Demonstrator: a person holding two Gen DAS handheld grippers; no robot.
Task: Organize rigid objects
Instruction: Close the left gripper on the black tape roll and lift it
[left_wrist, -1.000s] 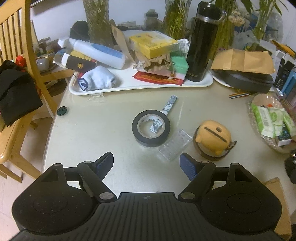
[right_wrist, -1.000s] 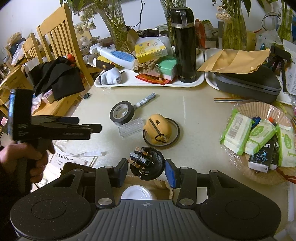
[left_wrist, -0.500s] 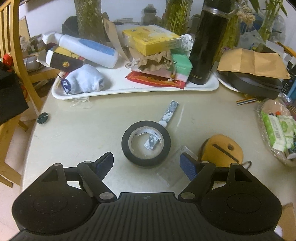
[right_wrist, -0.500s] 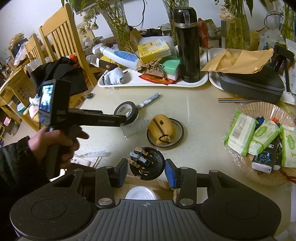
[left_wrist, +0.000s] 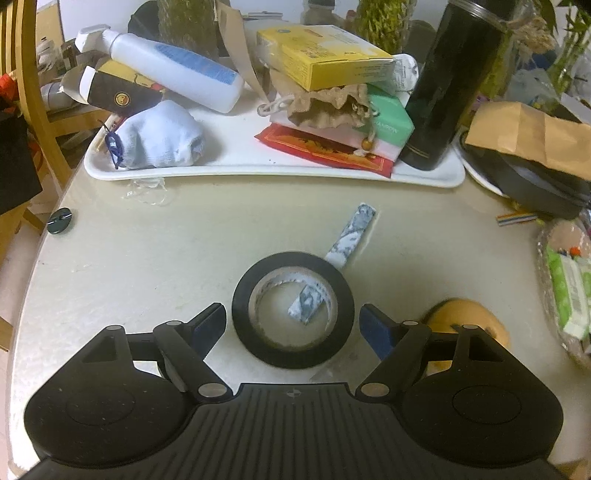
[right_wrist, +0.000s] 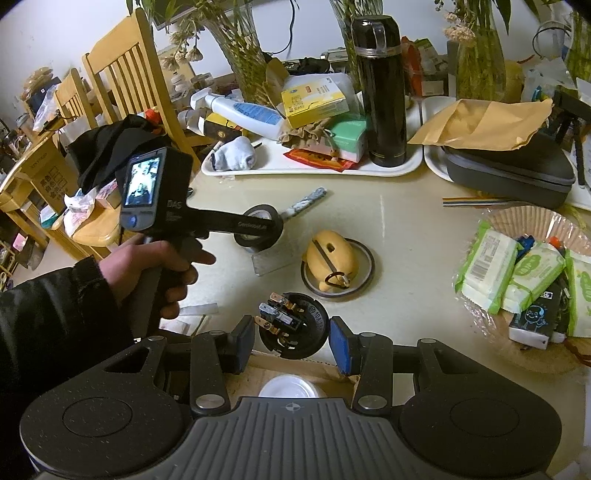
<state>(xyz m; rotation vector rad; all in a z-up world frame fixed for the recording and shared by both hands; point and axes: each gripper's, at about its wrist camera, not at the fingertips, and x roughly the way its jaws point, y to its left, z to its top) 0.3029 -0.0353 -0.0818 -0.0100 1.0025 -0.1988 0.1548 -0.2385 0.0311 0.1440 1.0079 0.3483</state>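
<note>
A black tape roll (left_wrist: 291, 354) lies flat on the cream table (left_wrist: 147, 258), with a blue-white patterned strip (left_wrist: 351, 236) under its far edge. My left gripper (left_wrist: 291, 328) is open, its blue pads standing apart on either side of the roll without touching it. In the right wrist view a person's hand (right_wrist: 147, 266) holds that left gripper (right_wrist: 260, 227) over the roll (right_wrist: 258, 240), which is partly hidden. My right gripper (right_wrist: 291, 347) is shut on a black round electrical part (right_wrist: 295, 325) with metal terminals, held above an open cardboard box (right_wrist: 288, 369).
A white tray (left_wrist: 258, 173) at the back carries a black flask (left_wrist: 454, 85), boxes, a bottle and a sock. A yellow pouch on a round dish (right_wrist: 330, 258) and a clear plastic box (right_wrist: 273, 258) lie right of the roll. A basket of wipes (right_wrist: 517, 266) and a wooden chair (right_wrist: 125, 74) flank the table.
My left gripper has come forward and down, so the tape roll now sits between its open fingers. The right gripper has kept still with the black part in it.
</note>
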